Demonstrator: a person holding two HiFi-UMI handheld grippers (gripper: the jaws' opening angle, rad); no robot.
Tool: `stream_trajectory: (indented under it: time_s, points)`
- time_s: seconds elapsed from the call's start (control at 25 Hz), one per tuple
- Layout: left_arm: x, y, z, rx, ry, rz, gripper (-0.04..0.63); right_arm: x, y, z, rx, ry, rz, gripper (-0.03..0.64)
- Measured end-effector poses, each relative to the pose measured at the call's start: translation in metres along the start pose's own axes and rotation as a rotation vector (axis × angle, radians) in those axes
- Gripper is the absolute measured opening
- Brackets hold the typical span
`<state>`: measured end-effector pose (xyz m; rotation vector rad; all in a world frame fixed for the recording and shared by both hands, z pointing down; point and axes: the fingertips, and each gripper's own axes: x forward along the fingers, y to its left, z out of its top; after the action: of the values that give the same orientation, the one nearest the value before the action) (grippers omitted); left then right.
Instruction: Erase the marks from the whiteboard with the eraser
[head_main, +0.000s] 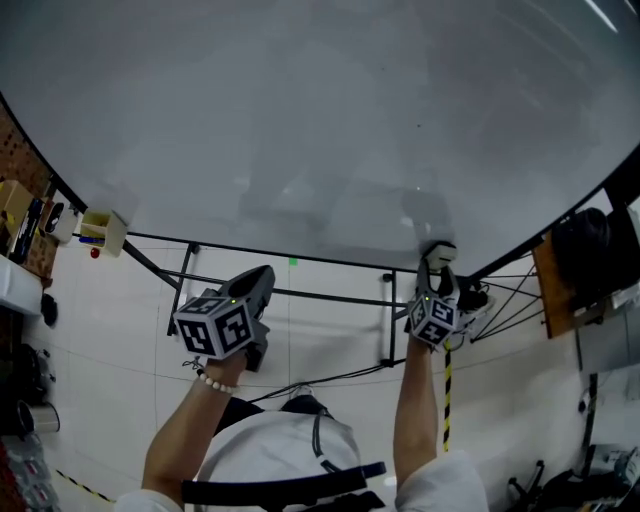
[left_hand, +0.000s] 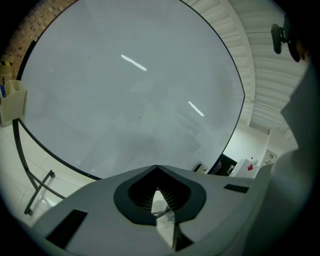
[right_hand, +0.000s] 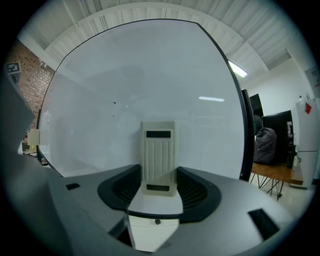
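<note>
Two grippers, one loaded.

1. Right gripper (right_hand: 159, 176): the jaws are clamped on the eraser (right_hand: 159, 149), a cream ribbed block standing upright between them. Its long axis runs toward 12 o'clock, in line with the jaws. Its far end points at the whiteboard (right_hand: 150, 70), which fills this view from 9 through 3 o'clock. In the head view the eraser's tip sits at the board's lower edge, at about 5 o'clock of the panel. Whether it is touching or just short cannot be told.

2. Left gripper (left_hand: 156, 169): the jaws are together at the tips with nothing between them. It hangs below the board's lower edge at 9 o'clock from the eraser, well apart from it. The right is judged to be the working hand.

3. Whiteboard surface: mostly clean. A faint grey smudge (head_main: 330, 205) lies near the eraser at 10 o'clock. One or two dark specks (right_hand: 114, 103) sit at 10 o'clock in the right gripper view.

4. Judgement: the coming stroke calls for travel up and leftward across the panel, pad pressed flat.

5. Cream holder (head_main: 103, 230): fixed at the board's 8 o'clock corner, untouched.
</note>
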<state>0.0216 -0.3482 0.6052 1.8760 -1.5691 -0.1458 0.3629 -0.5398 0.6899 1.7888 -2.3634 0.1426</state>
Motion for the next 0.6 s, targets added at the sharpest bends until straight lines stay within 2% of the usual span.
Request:
stream_trajectory:
  time_s: [0.16, 0.48, 0.6]
  points:
    - [-0.018, 0.026, 0.004, -0.012, 0.001, 0.024, -0.012, 0.000, 0.048, 0.004, 0.003, -0.006, 0.028, 0.253]
    - [-0.078, 0.092, 0.027, -0.044, -0.032, 0.069, -0.012, -0.006, 0.176, 0.023, -0.030, -0.016, 0.097, 0.253]
    - [-0.096, 0.111, 0.033, -0.032, -0.046, 0.095, -0.012, -0.006, 0.212, 0.026, -0.035, -0.008, 0.108, 0.253]
